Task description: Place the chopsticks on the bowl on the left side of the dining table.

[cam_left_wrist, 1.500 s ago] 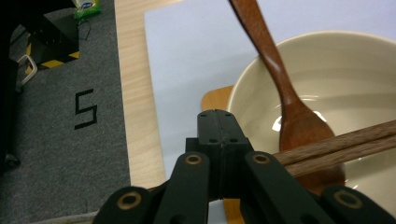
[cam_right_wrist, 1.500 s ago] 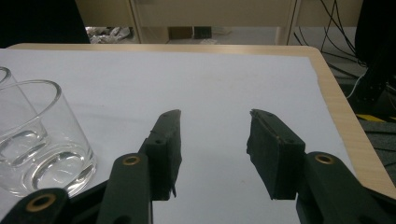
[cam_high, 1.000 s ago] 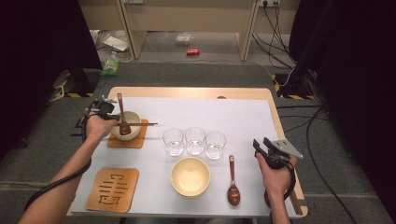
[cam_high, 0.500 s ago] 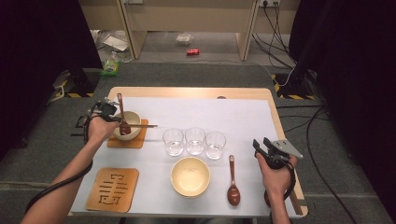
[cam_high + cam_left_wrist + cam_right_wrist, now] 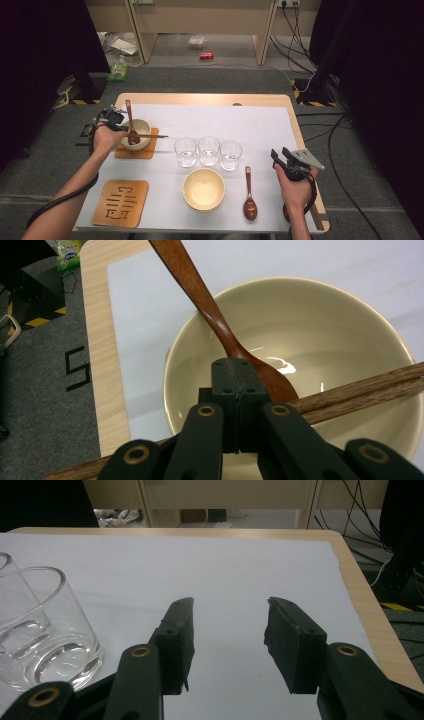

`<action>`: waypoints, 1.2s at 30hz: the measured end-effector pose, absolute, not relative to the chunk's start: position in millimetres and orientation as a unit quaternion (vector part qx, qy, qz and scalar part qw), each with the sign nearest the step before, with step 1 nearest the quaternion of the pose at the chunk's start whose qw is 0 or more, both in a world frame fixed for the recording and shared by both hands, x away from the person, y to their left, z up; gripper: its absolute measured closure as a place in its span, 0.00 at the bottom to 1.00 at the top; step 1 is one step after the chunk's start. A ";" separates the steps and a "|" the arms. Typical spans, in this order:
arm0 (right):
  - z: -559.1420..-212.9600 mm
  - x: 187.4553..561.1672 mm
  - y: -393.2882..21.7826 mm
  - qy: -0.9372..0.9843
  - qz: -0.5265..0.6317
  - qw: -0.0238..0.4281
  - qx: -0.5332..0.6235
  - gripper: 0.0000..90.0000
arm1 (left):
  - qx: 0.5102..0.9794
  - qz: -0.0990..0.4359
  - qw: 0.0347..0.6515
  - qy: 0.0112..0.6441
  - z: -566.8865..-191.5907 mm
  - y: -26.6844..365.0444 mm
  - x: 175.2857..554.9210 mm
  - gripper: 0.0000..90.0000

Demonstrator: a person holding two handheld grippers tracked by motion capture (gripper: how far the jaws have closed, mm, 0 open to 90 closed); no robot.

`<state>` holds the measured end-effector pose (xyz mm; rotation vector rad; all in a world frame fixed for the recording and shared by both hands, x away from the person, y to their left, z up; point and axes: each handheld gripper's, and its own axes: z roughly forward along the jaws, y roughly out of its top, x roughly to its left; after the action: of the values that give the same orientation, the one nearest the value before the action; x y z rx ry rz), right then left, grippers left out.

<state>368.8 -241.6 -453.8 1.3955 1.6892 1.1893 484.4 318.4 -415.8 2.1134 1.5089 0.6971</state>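
Chopsticks (image 5: 148,135) lie across the bowl (image 5: 136,128) on its mat at the table's far left, beside the left gripper (image 5: 119,123); the right gripper (image 5: 281,155) hangs spread, holding nothing. Left gripper view: jaws pressed together, apparently empty, above the 2 stiff, light, likely slippery sticks (image 5: 360,388), best pinched mid-length. Right gripper view: jaws apart over bare white sheet (image 5: 225,580).

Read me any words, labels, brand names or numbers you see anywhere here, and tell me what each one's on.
None can be read.
Wooden coaster: cut-out, character-like pattern, not legible.
Green packet on the floor: print too blurred.
Red can on the floor: marking too small.
Grey floor mat: black mark, perhaps "5", uncertain.
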 end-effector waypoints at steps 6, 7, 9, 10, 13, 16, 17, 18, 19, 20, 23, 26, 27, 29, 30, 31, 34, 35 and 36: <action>-454.1 368.9 -241.5 0.642 0.452 0.318 0.531 0.60 | 0.751 0.269 0.225 0.560 -407.6 334.1 486.7 0.99; -454.0 368.9 -241.5 0.643 0.452 0.318 0.530 0.60 | 0.750 0.273 0.219 0.562 -407.4 337.3 487.8 0.99; -454.0 369.0 -241.3 0.643 0.452 0.318 0.530 0.60 | 0.747 0.273 0.211 0.568 -408.2 343.7 490.3 0.99; -454.0 369.0 -241.2 0.643 0.452 0.318 0.530 0.60 | 0.747 0.272 0.206 0.571 -408.8 346.6 491.3 0.99; -454.1 369.0 -241.1 0.642 0.452 0.318 0.531 0.60 | 0.745 0.267 0.199 0.578 -412.6 352.7 492.9 0.99; -453.7 368.8 -241.5 0.642 0.452 0.318 0.531 0.60 | 0.744 0.263 0.198 0.581 -414.8 355.4 491.3 0.99; -453.8 368.9 -241.6 0.642 0.452 0.318 0.531 0.60 | 0.744 0.262 0.198 0.582 -415.7 355.6 490.7 0.99; -454.2 369.1 -241.5 0.642 0.453 0.318 0.531 0.60 | 0.744 0.260 0.196 0.583 -416.4 355.9 490.1 0.99; -454.4 369.1 -241.4 0.643 0.452 0.318 0.531 0.60 | 0.746 0.260 0.193 0.582 -417.1 356.2 489.4 0.99; -454.5 369.2 -241.2 0.643 0.451 0.318 0.531 0.60 | 0.746 0.258 0.192 0.583 -417.6 356.3 488.7 0.99; -454.5 369.5 -241.0 0.644 0.452 0.318 0.529 0.60 | 0.748 0.255 0.191 0.583 -417.9 355.8 486.8 0.99; -454.8 369.4 -240.8 0.644 0.451 0.317 0.530 0.60 | 0.750 0.252 0.190 0.582 -417.6 355.2 485.2 0.99; -454.8 369.5 -240.9 0.644 0.452 0.317 0.529 0.60 | 0.750 0.250 0.191 0.582 -417.8 355.1 484.6 0.99; -454.7 369.5 -241.0 0.644 0.452 0.318 0.529 0.60 | 0.749 0.247 0.192 0.585 -418.2 355.1 483.8 0.99; -454.7 369.6 -241.0 0.644 0.452 0.318 0.529 0.60 | 0.748 0.248 0.193 0.585 -418.2 355.0 483.4 0.99; -454.5 369.5 -241.0 0.644 0.452 0.318 0.529 0.60 | 0.748 0.247 0.193 0.585 -418.0 355.2 482.9 0.99; -454.6 369.4 -241.0 0.643 0.452 0.318 0.530 0.60 | 0.750 0.246 0.194 0.583 -416.6 354.8 481.1 0.99; -454.6 369.3 -241.1 0.644 0.451 0.318 0.530 0.60 | 0.751 0.244 0.193 0.582 -416.2 354.6 480.5 0.99; -454.6 369.3 -241.0 0.644 0.451 0.317 0.531 0.60 | 0.751 0.243 0.195 0.582 -416.0 354.0 479.7 0.99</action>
<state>369.3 -241.0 -454.6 1.3964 1.6939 1.1877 479.7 354.0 -416.0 2.1053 1.6316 0.6801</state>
